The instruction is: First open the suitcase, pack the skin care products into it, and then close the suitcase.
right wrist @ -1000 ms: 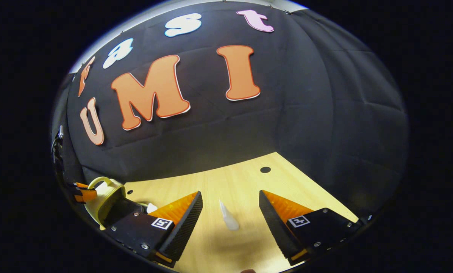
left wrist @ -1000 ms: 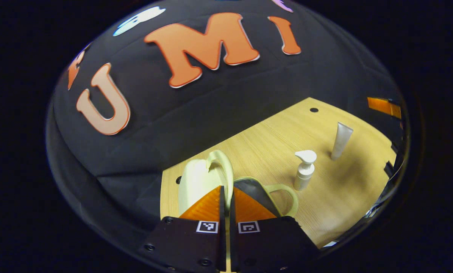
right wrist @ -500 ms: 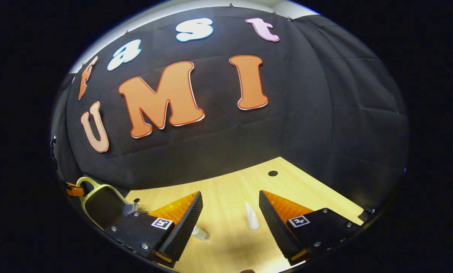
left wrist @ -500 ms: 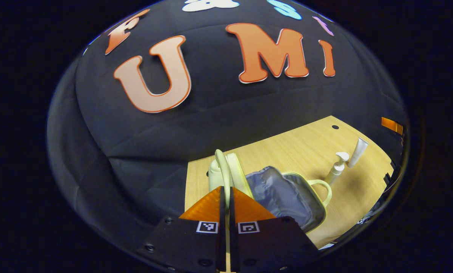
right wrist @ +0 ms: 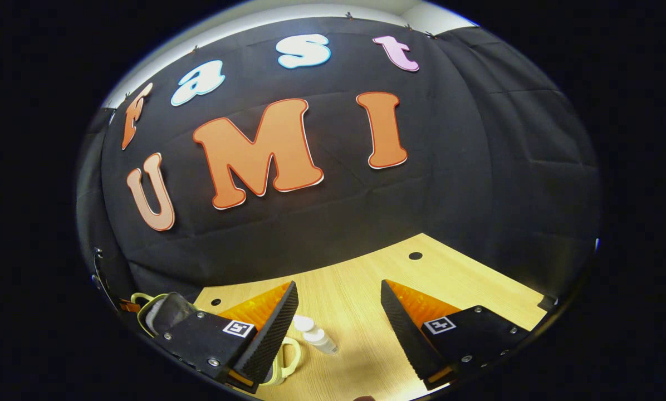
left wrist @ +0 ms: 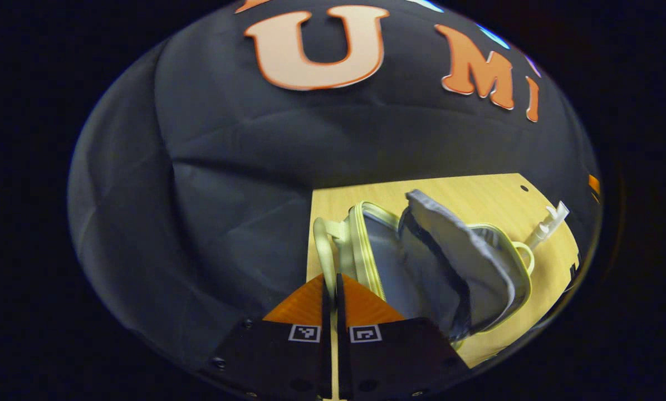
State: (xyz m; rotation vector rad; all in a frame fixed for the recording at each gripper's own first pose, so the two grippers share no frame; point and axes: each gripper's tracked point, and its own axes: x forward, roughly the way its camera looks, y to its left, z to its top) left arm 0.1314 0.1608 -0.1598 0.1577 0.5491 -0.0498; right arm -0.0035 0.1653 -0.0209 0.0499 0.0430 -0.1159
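My left gripper, jaws together, clamps the handle of the suitcase lid. The suitcase lies open at 2 o'clock, grey lining showing. To finish opening, I'd lay the lid flat before letting go, so it doesn't fall shut. My right gripper has jaws apart, holding nothing, pump bottle between them. Left gripper view adds a tube beside the pump at 3 o'clock, on the table.

Left hand-held gripper closed — right spread.
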